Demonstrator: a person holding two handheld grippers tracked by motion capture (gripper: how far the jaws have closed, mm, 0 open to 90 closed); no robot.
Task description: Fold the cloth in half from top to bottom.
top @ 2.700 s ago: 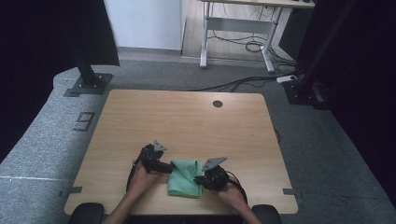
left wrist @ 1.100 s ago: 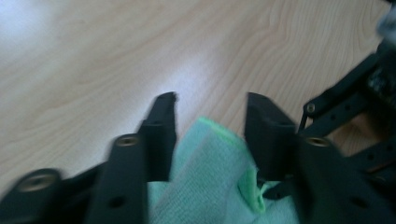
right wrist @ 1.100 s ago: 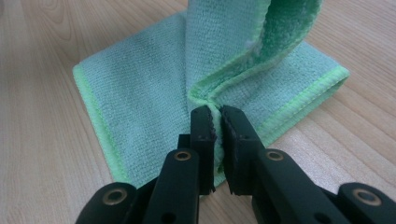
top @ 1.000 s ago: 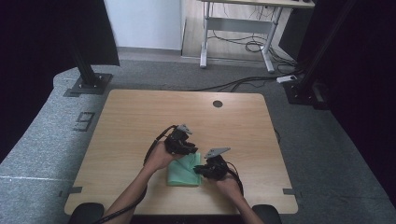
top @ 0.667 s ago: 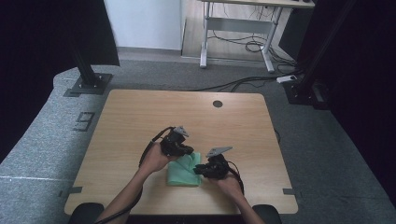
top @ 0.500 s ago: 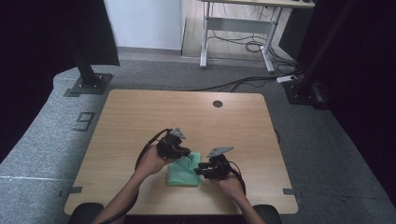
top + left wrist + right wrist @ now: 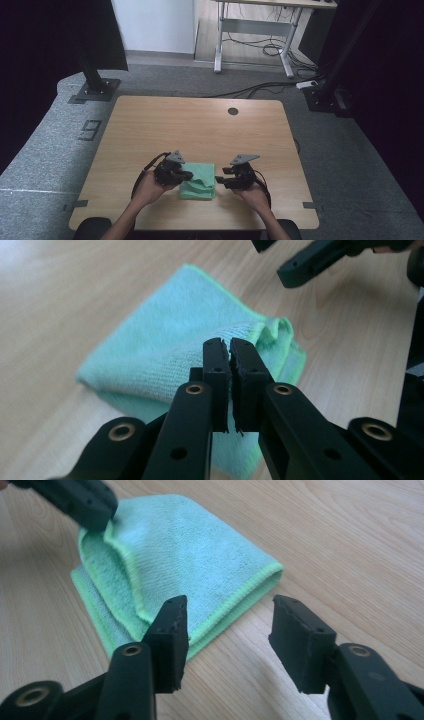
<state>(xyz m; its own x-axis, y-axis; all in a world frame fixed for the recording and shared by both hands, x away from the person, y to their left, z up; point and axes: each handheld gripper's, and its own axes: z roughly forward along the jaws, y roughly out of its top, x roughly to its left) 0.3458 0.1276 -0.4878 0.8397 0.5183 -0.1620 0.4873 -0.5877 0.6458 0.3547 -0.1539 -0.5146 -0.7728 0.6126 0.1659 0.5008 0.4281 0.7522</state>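
Observation:
A green cloth (image 7: 198, 182) lies folded on the wooden table (image 7: 200, 125) near its front edge. My left gripper (image 7: 188, 176) sits at the cloth's left side. In the left gripper view its jaws (image 7: 227, 346) are shut on a raised edge of the cloth's (image 7: 165, 340) top layer. My right gripper (image 7: 219, 180) is just off the cloth's right side. Its jaws (image 7: 229, 616) have just been opening and stand apart with only bare wood between them, close to the cloth's (image 7: 190, 545) folded edge. The left gripper (image 7: 82, 500) pinches the cloth's far corner in that view.
A round cable hole (image 7: 233, 111) is at the table's far side. Black stand bases (image 7: 92, 90) sit on the grey floor at the back left and back right (image 7: 325, 97). A desk frame with cables (image 7: 255, 47) stands farther back.
The left gripper has moved back toward the person and leftward across the cloth, pinching its top layer. The right gripper's jaws have opened and drawn off the cloth's right edge.

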